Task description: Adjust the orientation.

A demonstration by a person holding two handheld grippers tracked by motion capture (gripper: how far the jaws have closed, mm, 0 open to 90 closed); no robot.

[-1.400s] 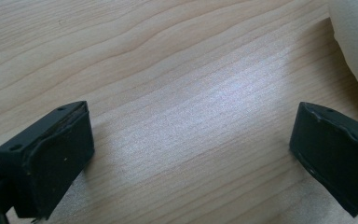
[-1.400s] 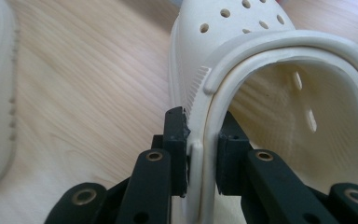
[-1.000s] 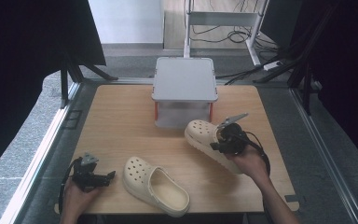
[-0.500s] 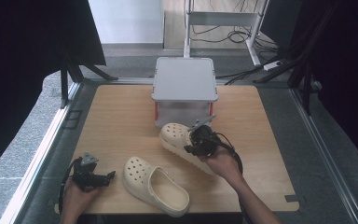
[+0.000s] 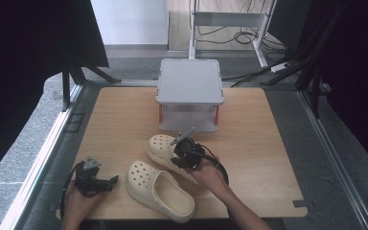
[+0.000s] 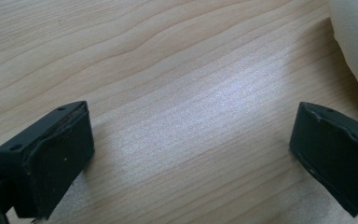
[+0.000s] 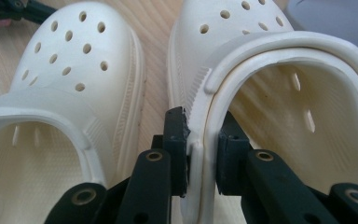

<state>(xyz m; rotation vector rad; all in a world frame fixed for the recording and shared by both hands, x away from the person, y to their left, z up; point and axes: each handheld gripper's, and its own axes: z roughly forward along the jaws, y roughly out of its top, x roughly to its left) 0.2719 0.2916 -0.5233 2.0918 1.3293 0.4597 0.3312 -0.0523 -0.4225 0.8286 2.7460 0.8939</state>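
Right gripper view: the right tool (image 7: 200, 154) is clamped on the side wall of one cream clog (image 7: 279, 93), seemingly to set it beside its mate (image 7: 70, 79) on the table (image 5: 120, 124). Beyond, the left tool (image 5: 110, 180) rests with jaws apart.

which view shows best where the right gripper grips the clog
The right gripper view: the right gripper pinches the held clog by its side wall. The high view shows that spot covered by the gripper; the left gripper view shows table.

A lab-style recording bay: black curtains (image 5: 24, 43) flank the wooden table (image 5: 268, 143), cables (image 5: 230, 36) (loose) trail behind it, metal stand legs (image 5: 191, 28) beyond.
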